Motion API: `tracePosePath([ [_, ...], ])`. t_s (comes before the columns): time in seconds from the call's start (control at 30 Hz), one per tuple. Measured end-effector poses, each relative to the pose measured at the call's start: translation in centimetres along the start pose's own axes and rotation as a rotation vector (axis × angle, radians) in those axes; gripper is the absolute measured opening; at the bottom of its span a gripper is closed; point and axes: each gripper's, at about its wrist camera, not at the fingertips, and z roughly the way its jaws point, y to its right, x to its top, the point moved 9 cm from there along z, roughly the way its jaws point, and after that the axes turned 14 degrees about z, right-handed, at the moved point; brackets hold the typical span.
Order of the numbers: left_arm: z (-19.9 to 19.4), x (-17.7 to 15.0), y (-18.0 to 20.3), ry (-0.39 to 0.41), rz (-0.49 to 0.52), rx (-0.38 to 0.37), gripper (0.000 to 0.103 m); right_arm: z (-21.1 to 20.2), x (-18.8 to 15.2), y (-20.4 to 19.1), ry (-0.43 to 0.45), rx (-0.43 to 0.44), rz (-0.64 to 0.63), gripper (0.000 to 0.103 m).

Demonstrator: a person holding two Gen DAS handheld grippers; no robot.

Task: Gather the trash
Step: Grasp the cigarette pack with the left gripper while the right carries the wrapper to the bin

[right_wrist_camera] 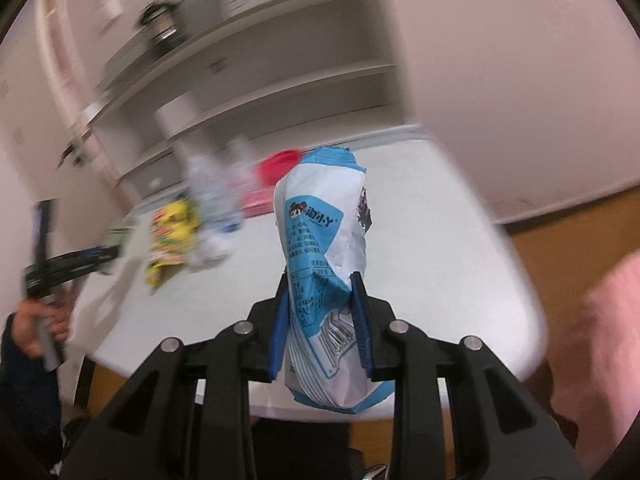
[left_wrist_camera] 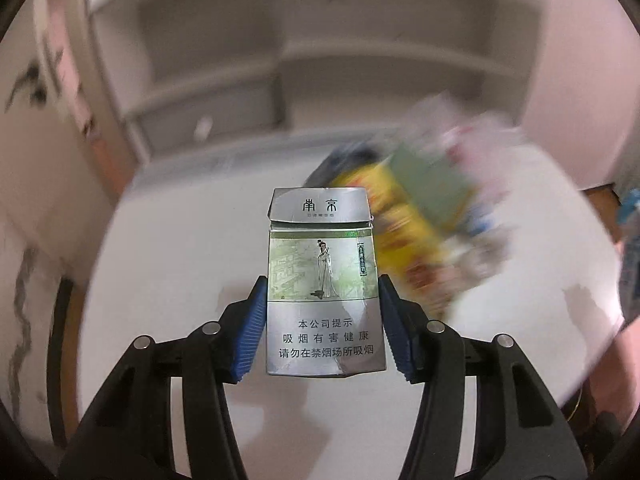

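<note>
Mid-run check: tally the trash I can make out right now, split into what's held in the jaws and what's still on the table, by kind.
Held cigarette pack, left gripper: 1
Held blue-and-white snack wrapper, right gripper: 1
Yellow snack bag on the table: 1
Red item on the table, blurred: 1
Clear crumpled plastic, count unclear: at least 1
Total: at least 5

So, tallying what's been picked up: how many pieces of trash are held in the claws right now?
2. A silver cigarette pack in the left claw, and a blue-white snack wrapper in the right claw. More litter lies blurred on the table.
</note>
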Motion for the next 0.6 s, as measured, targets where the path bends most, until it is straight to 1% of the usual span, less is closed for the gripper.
tracePosePath([
  [0.03,-1.5,1.6,2.4,0.057,0.046,-0.019,0.053,-0.7,0.2,2.0,0.023,-0.036,0.031,0.029],
  [0.07,-2.0,2.7,4.1,0.084,0.076,-0.045,0.053,-1.6,0.2,4.5,0.054,-0.099,0.06,0.029],
  [0.1,-2.7,3.6,6.4,0.114,0.111,-0.084,0.053,-2.1,0.1,6.2,0.072,-0.144,0.075,0.029],
  [0.17,-4.3,5.5,12.9,0.184,0.208,-0.2,0.053,-3.7,-0.5,10.2,0.105,-0.231,0.13,0.029],
  [0.2,-4.8,6.0,15.9,0.208,0.256,-0.248,0.053,-4.7,-0.9,12.6,0.125,-0.278,0.161,0.029],
  [0.27,-5.6,6.5,23.6,0.241,0.365,-0.359,0.053,-6.9,-2.1,17.6,0.166,-0.395,0.219,0.029],
  [0.3,-6.1,6.3,28.2,0.255,0.427,-0.439,0.053,-7.6,-2.6,19.3,0.176,-0.429,0.242,0.029],
  [0.4,-6.6,4.9,37.8,0.258,0.533,-0.591,0.053,-10.0,-5.2,25.9,0.195,-0.564,0.328,0.029],
  [0.43,-6.8,3.8,42.4,0.25,0.578,-0.674,0.053,-10.8,-6.3,28.2,0.193,-0.605,0.361,0.029],
  [0.47,-6.9,3.1,44.8,0.247,0.598,-0.714,0.053,-11.4,-7.5,30.4,0.189,-0.643,0.395,0.029],
  [0.5,-6.5,2.0,48.3,0.246,0.617,-0.765,0.053,-11.9,-8.7,32.3,0.181,-0.678,0.423,0.029],
  [0.53,-6.0,1.2,50.3,0.239,0.632,-0.786,0.053,-12.1,-9.5,33.8,0.173,-0.7,0.445,0.029],
  [0.57,-5.1,0.1,52.8,0.213,0.649,-0.813,0.053,-12.3,-10.9,36.1,0.158,-0.732,0.487,0.029],
  [0.6,-3.9,-1.0,54.7,0.187,0.66,-0.838,0.053,-12.3,-11.9,37.4,0.143,-0.746,0.512,0.029],
])
